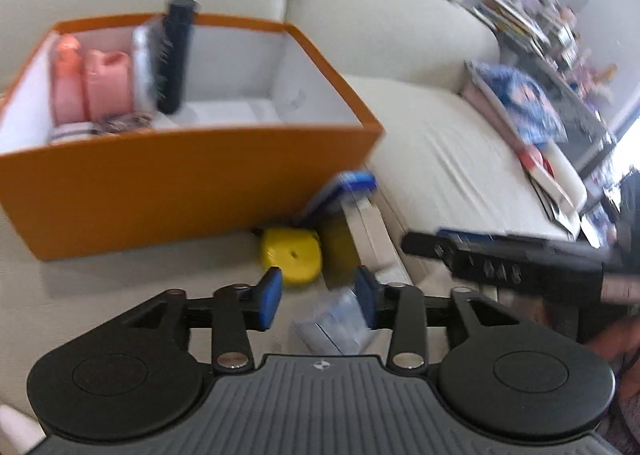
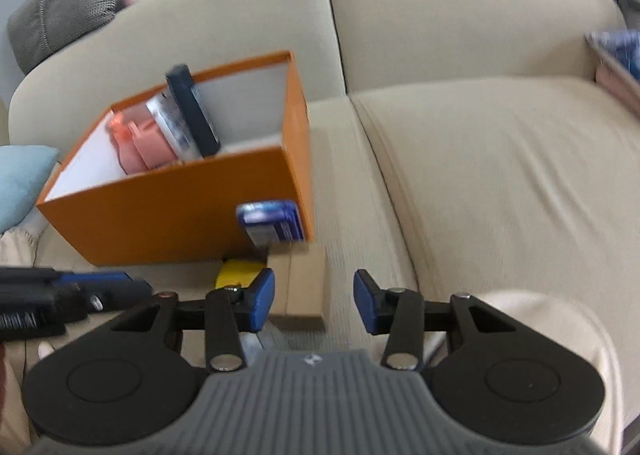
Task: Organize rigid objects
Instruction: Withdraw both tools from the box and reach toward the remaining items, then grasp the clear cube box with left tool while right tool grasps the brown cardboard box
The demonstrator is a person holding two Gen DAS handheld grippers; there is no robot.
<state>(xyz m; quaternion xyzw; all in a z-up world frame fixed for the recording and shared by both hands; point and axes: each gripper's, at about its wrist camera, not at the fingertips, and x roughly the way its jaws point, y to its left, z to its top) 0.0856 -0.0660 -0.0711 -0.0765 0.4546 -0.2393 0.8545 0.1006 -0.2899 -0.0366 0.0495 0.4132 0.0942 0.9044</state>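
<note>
An orange box stands on the beige sofa, holding two pink bottles, a silver pack and a tall dark brush-like item. In front of it lie a yellow round item, a blue-topped pack and a tan cardboard box. My left gripper is open just short of the yellow item, above a clear plastic packet. My right gripper is open over the cardboard box, its pads off it. The blue pack leans on the orange box.
The sofa seat stretches bare to the right. Books and a blue patterned item are stacked at its far right end. Grey, light blue and yellow cushions sit behind and left of the box. Each gripper shows at the edge of the other's view.
</note>
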